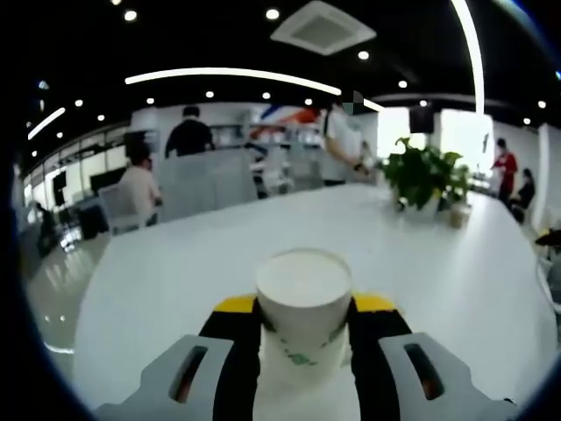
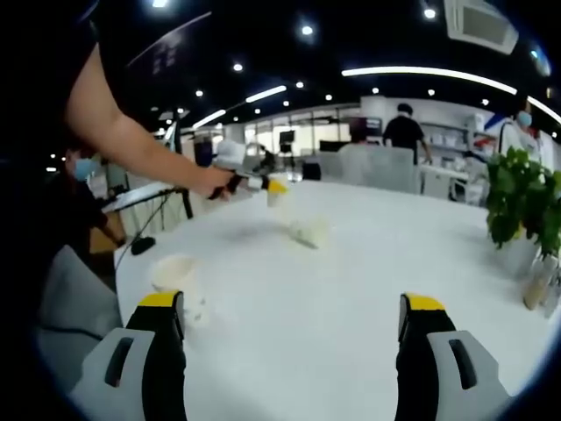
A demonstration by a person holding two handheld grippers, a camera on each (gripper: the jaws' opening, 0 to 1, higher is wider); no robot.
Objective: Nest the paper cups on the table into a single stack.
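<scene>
Perhaps three paper cups, one plant.

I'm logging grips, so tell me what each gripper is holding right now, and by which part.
The left gripper holds an upright paper cup by its side wall, just below the rim. The right gripper stands open over the white table, holding nothing.

White round table, bare over most of its top. Potted plant set at its far edge; a small jar, perhaps glass, is seen beside the pot. Grey chairs are ranged behind. Ceiling vent and strip lights overhead.
</scene>
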